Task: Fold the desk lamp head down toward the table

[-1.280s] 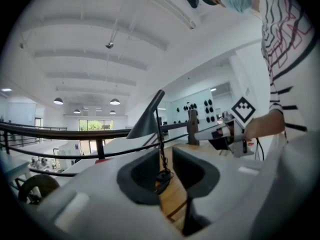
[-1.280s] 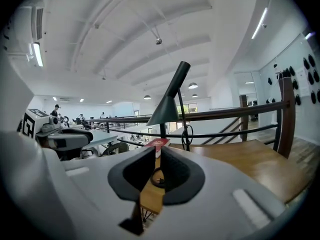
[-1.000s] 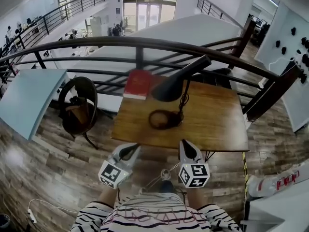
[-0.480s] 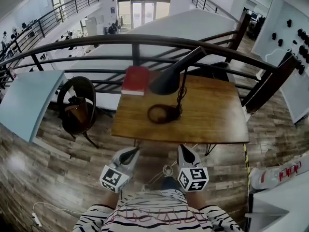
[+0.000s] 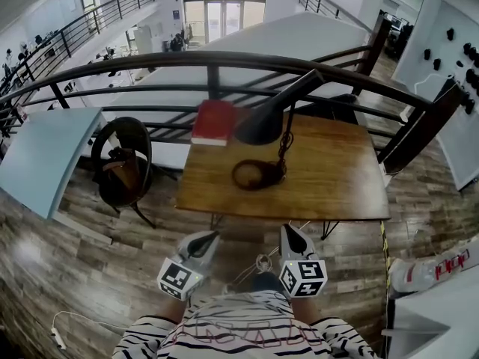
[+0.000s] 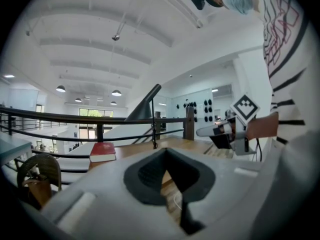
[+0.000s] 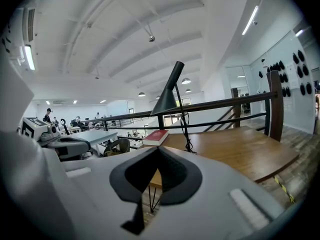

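A black desk lamp stands on the wooden table (image 5: 337, 185). Its cone head (image 5: 262, 127) hangs over the ring base (image 5: 253, 175), and its stem slants up to the right. My left gripper (image 5: 207, 240) and right gripper (image 5: 290, 233) are side by side short of the table's near edge, both shut and empty, well apart from the lamp. In the left gripper view the lamp head (image 6: 143, 109) shows far beyond the closed jaws (image 6: 166, 151). In the right gripper view the lamp head (image 7: 165, 103) rises above the table (image 7: 240, 151), past the closed jaws (image 7: 158, 149).
A red book (image 5: 214, 122) lies at the table's far left corner. A dark railing (image 5: 217, 61) runs behind the table. A round chair with a bag (image 5: 123, 163) stands to the left, beside a pale blue tabletop (image 5: 41, 155). Wood floor lies between me and the table.
Both grippers have sunk a little lower in the head view and stayed shut. The lamp, book and table have not moved.
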`<state>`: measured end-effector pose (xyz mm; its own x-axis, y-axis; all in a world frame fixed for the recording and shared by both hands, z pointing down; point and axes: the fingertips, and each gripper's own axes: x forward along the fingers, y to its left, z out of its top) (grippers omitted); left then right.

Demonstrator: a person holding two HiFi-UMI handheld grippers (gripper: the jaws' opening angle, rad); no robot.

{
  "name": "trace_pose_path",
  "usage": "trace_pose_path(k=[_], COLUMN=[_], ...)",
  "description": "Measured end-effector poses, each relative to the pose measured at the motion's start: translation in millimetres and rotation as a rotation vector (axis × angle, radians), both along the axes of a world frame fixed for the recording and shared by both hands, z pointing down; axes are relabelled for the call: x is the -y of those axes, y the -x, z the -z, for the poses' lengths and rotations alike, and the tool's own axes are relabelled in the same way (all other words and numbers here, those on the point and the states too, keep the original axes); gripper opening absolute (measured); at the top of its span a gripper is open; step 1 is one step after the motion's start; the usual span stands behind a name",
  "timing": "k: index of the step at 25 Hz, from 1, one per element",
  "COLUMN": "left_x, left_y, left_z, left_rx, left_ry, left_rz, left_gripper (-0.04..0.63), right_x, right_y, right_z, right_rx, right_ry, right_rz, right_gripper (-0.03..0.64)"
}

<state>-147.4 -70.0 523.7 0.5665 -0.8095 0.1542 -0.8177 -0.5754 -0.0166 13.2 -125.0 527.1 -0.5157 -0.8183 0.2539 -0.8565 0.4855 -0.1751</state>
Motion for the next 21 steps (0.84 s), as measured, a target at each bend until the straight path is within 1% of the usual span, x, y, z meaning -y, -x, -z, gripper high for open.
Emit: trace_pose_path(k=[7, 13, 21], left_x=[-1, 0, 3], left_y=[11, 16, 20], left_z=[-4, 1, 5], left_rx=[-0.011, -0.028, -0.034], left_ry=[0.011, -0.010, -0.015], left_rz=[0.015, 0.020, 0.018], left_gripper=[0.002, 0.002, 0.002], right_x=[3, 3, 4], right_y=[5, 12, 16], right_z=[3, 5, 7], right_rx=[-0.017, -0.031, -0.034], right_ry=[-0.006, -0.020, -0.018], right_rz=[0.004, 0.009, 0.001], right_gripper=[0.002, 0.002, 0.002])
